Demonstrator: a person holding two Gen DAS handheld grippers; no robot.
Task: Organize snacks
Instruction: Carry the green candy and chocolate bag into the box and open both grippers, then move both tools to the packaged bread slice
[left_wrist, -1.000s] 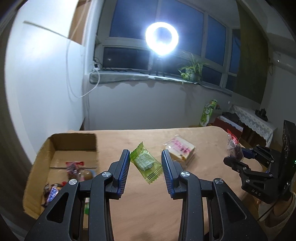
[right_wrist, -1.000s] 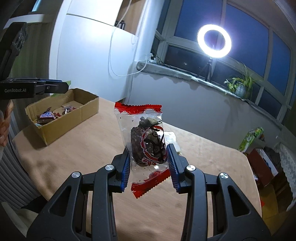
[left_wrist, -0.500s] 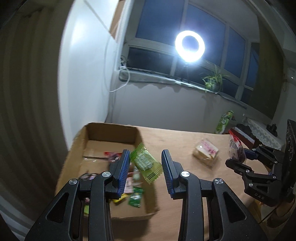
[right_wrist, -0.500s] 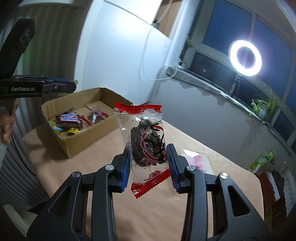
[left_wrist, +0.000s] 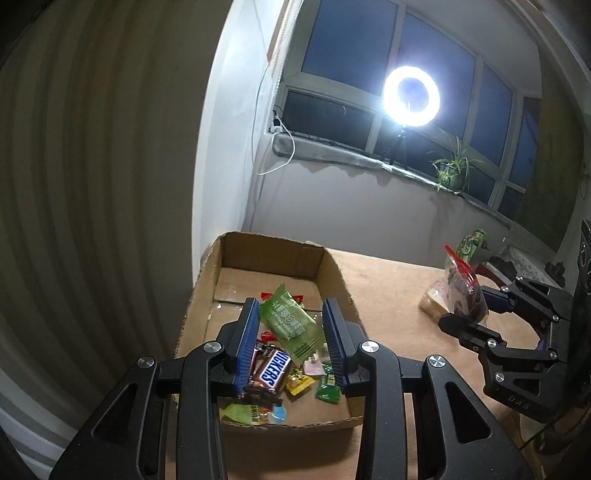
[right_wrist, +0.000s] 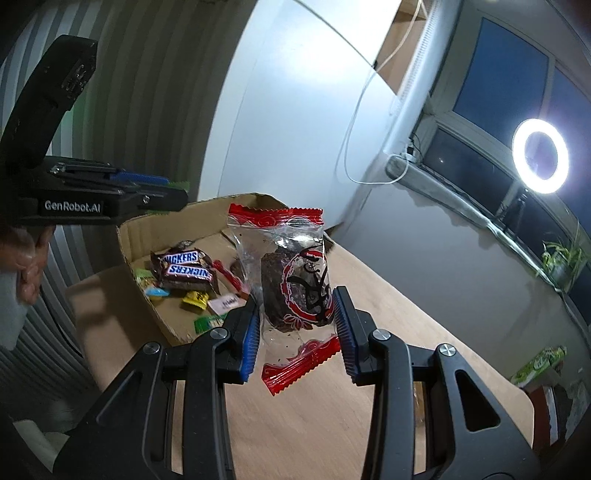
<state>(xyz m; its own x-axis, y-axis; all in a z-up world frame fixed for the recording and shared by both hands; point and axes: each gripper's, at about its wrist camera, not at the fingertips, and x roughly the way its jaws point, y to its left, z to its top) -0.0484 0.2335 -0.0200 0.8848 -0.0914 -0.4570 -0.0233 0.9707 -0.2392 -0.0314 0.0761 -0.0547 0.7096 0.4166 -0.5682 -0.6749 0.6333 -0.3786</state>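
Observation:
My left gripper (left_wrist: 291, 332) is shut on a green snack packet (left_wrist: 291, 325) and holds it above the open cardboard box (left_wrist: 332, 266). The box holds Snickers bars (left_wrist: 271, 369) and several small sweets. My right gripper (right_wrist: 297, 325) is shut on a clear, red-edged packet with a dark cake (right_wrist: 291, 288), held above the table to the right of the box (right_wrist: 162, 325). The right gripper and its packet also show in the left wrist view (left_wrist: 463, 295). The left gripper shows in the right wrist view (right_wrist: 147, 188).
A pink-printed bread packet (left_wrist: 430, 301) lies on the wooden table (left_wrist: 388, 288) right of the box. A green packet (left_wrist: 469, 245) stands past the table's far edge. A white wall and ribbed panel are to the left, with a ring light (left_wrist: 410, 96) at the window.
Both grippers have moved left toward the box with their packets. The left gripper now hangs over the box; the right gripper is nearer its right side.

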